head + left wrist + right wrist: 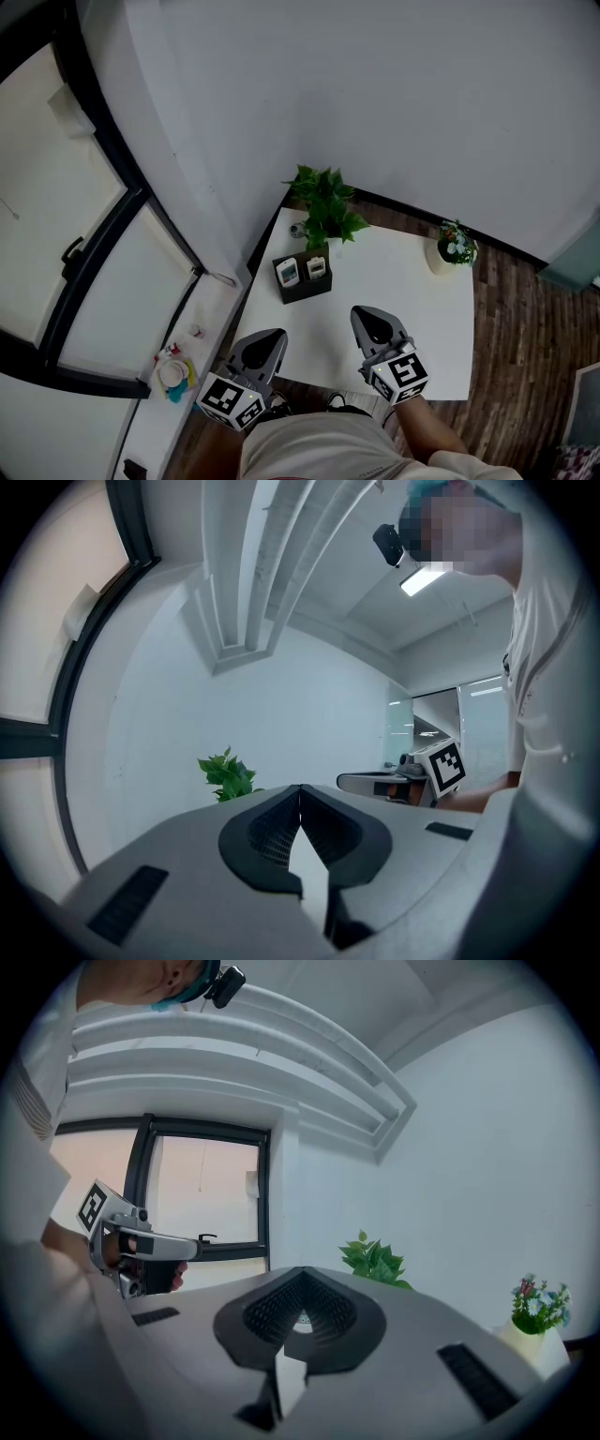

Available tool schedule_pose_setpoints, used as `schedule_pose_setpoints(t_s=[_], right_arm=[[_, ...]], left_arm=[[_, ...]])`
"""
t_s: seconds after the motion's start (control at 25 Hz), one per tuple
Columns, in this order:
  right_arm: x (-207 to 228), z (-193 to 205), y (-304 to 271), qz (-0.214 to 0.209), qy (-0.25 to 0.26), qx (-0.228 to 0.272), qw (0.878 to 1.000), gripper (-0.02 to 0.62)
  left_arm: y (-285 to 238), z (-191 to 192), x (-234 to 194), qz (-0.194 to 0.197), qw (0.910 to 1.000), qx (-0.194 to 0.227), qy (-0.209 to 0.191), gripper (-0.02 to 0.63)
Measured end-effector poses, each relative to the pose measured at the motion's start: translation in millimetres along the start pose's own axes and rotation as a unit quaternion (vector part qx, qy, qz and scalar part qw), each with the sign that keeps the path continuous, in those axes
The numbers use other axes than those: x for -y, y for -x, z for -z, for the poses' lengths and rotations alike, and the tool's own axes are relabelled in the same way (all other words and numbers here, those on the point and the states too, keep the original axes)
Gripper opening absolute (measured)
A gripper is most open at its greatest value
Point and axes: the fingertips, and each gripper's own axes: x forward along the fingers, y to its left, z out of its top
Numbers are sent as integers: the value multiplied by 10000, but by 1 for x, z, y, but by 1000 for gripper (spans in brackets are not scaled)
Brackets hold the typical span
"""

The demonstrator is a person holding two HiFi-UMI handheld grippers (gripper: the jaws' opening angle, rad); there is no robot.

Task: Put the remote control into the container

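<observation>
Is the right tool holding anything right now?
No, the right tool is shut, with nothing between its jaws.

White table, dark container, grey grippers

The table (412,309) was plain white; the container (305,291) near its far left corner was almost black, with pale remote controls (289,272) in it. The leafy plant (326,206) was bright green and the flower pot (439,258) cream. The left gripper (272,334) and right gripper (366,314) were grey, with black-and-white marker cubes (401,372). The plank floor (525,319) was dark brown.
</observation>
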Motion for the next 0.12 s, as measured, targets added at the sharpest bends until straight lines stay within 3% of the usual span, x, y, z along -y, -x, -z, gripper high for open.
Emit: schedule_pose_setpoints(t_s=[0.12], right_arm=[[1, 2, -1, 7, 8, -16, 10000, 9]], left_arm=[[-1, 1, -1, 4, 10000, 10, -3, 8]])
